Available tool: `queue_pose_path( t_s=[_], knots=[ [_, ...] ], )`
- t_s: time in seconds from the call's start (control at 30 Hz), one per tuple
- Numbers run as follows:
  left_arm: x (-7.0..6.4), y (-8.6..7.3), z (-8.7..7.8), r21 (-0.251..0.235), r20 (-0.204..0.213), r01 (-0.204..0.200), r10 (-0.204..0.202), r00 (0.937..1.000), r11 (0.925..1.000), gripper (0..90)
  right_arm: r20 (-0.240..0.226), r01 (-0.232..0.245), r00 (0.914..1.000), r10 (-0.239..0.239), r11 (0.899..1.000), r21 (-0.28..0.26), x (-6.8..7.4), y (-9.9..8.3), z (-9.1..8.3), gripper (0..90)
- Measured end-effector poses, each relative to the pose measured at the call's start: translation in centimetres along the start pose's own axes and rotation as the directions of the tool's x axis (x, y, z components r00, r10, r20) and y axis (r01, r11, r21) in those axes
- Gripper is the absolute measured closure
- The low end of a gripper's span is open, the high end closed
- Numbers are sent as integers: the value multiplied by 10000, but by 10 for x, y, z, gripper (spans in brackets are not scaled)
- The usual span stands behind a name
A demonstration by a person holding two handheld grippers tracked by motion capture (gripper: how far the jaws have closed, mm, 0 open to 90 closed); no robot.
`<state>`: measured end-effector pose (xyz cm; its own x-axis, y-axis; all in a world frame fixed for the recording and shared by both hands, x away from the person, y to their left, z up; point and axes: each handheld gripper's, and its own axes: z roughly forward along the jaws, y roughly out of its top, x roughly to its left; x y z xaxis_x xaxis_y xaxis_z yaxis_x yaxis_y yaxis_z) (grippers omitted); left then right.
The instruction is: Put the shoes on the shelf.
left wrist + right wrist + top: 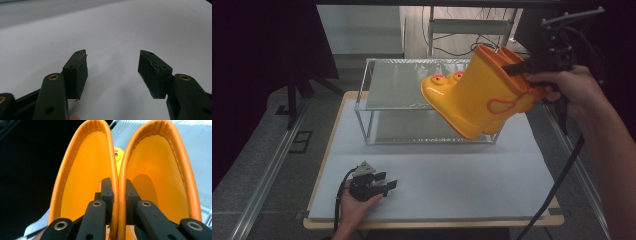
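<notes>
Down at the near edge of the high view, the left gripper rests on the white table top, held by a hand whose forearm is cut off by the bottom of the frame. Its own view has the two black pads standing wide apart with nothing between them, just bare white surface.

Up at the right, the right gripper holds a pair of yellow rubber boots in the air, tilted, soles hanging over the front right of the glass shelf rack. The right gripper view settles the grip: one jaw inside each boot, the two inner walls pinched together between them, clamped tight. From there the boots' feet are hidden by their own shafts; just a bit of a yellow toe with a dark eye peeks between the orange rims. Much of the gripper's body merges with the dark background in the high view.

That rack stands at the far middle of the table, with two clear levels. Beyond it cables hang by a pale wall, and darkness swallows the room to the left.
</notes>
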<state>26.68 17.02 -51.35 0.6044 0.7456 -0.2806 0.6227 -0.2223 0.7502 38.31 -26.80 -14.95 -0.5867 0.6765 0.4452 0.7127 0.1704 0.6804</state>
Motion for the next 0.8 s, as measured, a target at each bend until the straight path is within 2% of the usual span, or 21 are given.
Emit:
queue_pose_path(
  t_s=[0.23, 0.3, 0.33, 0.37, 0.47, 0.5, 0.67, 0.8],
  knots=[
    [-2, 0, 2, 78, 97, -71, 70, 9999, 9999, 406, 222, -313, 9992, 320, 9991, -301, -16, 32, 18, 825],
    [-1, 0, 2, 86, 131, -69, 68, 9999, 9999, 407, 427, -467, 9979, 484, 9981, -394, -26, 47, 32, 826],
    [-1, 0, 2, 86, 131, -69, 68, 9999, 9999, 406, 427, -467, 9979, 484, 9981, -394, -26, 47, 32, 826],
    [0, 0, 1, 43, 123, -36, 35, 9999, 10000, 406, 477, -677, 9964, 702, 9964, -518, -36, 57, 42, 826],
    [1, 0, 0, 5, 136, -12, 12, 9999, 10000, 407, 448, -830, 9953, 858, 9947, -609, -43, 64, 50, 825],
    [2, 0, 0, -15, 145, 2, -2, 9999, 10000, 407, 558, -987, 9931, 1027, 9926, -704, -51, 71, 62, 826],
    [1, 0, 0, 9, 169, -24, 23, 9999, 10000, 406, 1039, -1220, 9862, 1287, 9901, -688, -63, 82, 92, 825],
    [1, 0, -1, -13, 165, -41, 41, 9999, 10000, 407, 1450, -1288, 9801, 1358, 9901, -563, -66, 85, 111, 824]
  ],
)
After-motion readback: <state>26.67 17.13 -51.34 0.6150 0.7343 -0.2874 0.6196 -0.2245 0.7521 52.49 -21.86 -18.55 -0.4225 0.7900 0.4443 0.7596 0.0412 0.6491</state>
